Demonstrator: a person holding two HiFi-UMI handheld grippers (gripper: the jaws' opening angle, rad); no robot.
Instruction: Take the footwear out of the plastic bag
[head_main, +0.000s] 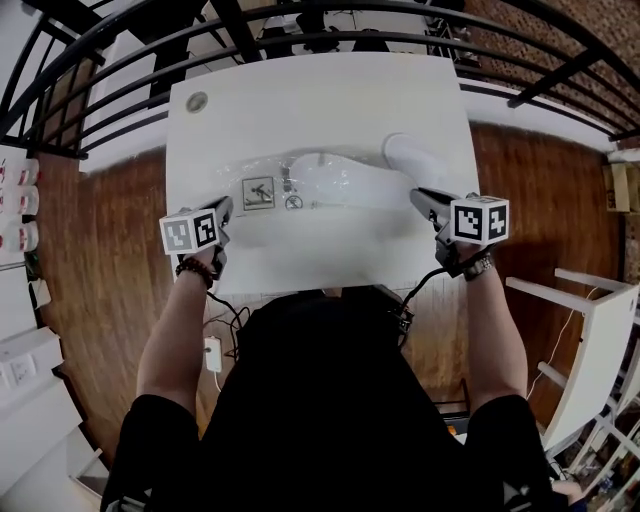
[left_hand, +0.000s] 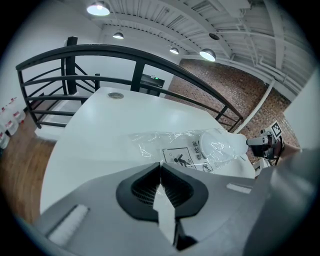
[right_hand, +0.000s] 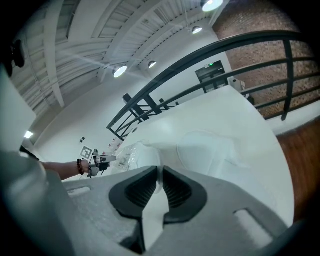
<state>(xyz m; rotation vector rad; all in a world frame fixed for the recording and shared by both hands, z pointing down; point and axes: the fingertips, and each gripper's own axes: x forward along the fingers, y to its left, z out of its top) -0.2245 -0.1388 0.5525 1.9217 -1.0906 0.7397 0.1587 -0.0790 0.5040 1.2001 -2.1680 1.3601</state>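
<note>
A clear plastic bag (head_main: 265, 192) (left_hand: 160, 142) with a printed warning label lies across the white table (head_main: 300, 100). One white slipper (head_main: 335, 180) (left_hand: 217, 145) (right_hand: 137, 152) is still inside it. A second white slipper (head_main: 408, 152) (right_hand: 210, 142) lies bare on the table beyond the bag's right end. My left gripper (head_main: 224, 208) (left_hand: 160, 165) is shut on the bag's left edge. My right gripper (head_main: 418, 195) (right_hand: 160, 169) sits at the bag's right end. Its jaws are almost together on the near end of the bagged slipper.
A round cable port (head_main: 197, 101) (left_hand: 115, 95) is set in the table's far left corner. A black railing (head_main: 300, 40) runs behind the table. A white shelf frame (head_main: 590, 330) stands on the wood floor to the right.
</note>
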